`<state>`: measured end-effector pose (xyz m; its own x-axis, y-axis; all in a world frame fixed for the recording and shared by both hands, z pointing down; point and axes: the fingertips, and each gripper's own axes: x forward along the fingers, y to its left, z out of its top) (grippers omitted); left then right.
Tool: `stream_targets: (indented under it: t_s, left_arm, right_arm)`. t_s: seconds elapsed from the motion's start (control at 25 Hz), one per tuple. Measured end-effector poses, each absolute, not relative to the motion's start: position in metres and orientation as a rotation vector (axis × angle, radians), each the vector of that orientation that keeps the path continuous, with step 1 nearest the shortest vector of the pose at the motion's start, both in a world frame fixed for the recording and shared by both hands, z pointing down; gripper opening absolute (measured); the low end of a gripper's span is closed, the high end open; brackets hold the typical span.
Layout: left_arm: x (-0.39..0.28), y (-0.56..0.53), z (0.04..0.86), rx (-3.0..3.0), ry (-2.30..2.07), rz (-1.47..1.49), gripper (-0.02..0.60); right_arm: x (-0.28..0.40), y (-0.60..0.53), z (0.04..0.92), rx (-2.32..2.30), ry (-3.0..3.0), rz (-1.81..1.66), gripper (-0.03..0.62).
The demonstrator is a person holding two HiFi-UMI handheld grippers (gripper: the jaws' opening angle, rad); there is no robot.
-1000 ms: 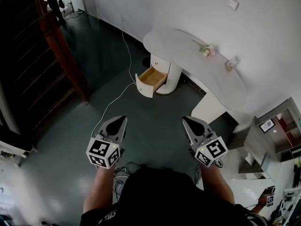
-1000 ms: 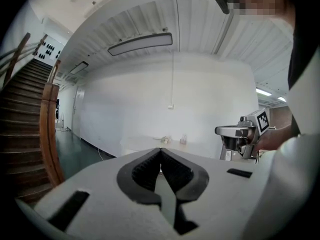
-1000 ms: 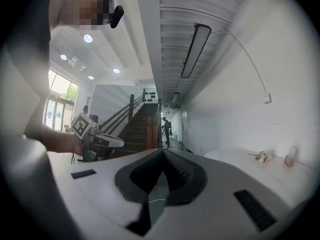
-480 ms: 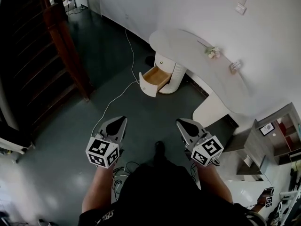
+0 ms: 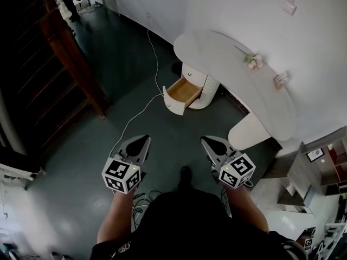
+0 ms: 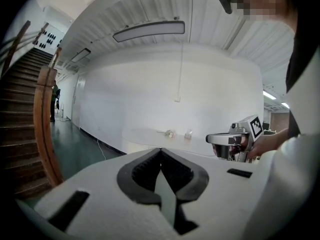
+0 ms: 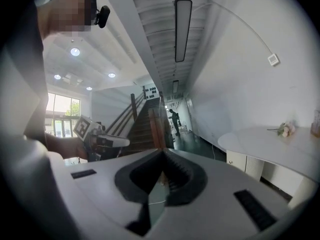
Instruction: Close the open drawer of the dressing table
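As the person's shoe has come into sight at 6 o'clock over the last second and the furniture has drifted slightly rightward in the head view, I judge the walk toward the target is under way and no push has begun. At 10 o'clock the dark wooden staircase borders the green floor, and a white cable trails across it toward 12 o'clock. The left gripper hangs at 7 o'clock, well apart from everything; its own view shows the jaws pressed together at the tips, pinching nothing. Just past centre toward 12 o'clock the drawer stands pulled out, its wooden inside bare and its white front facing roughly 7 o'clock, toward the person. The right gripper sits at 5 o'clock, likewise pressed together and empty in its view, touching nothing. From 12 to 3 o'clock the curved white dressing table runs along the wall, the drawer under its left end. Both tools are still far from the drawer front, so more steps forward seem needed before either tip can press it in.
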<state>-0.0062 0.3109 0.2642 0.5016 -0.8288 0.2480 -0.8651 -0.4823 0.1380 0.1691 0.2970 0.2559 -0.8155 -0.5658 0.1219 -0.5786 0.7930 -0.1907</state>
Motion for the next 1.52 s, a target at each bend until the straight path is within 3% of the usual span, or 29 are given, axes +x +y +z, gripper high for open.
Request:
stream_targets:
  t_s: [0.96, 1.32, 1.52]
  left_arm:
    - [0.005, 0.142, 0.273, 2.456, -1.477, 0.345, 0.003]
    - [-0.030, 0.016, 0.302, 2.528, -1.306, 0.341, 0.003]
    - [-0.045, -0.072, 0.291, 2.663, -1.101, 0.348, 0.003]
  right_arm:
    - [0.178, 0.093, 0.275, 0.926, -2.957, 0.420, 0.006]
    - [0.150, 0.018, 0.294, 1.090, -2.777, 0.313, 0.006]
    - [0.130, -0.045, 0.291, 1.353, -2.665, 0.445, 0.006]
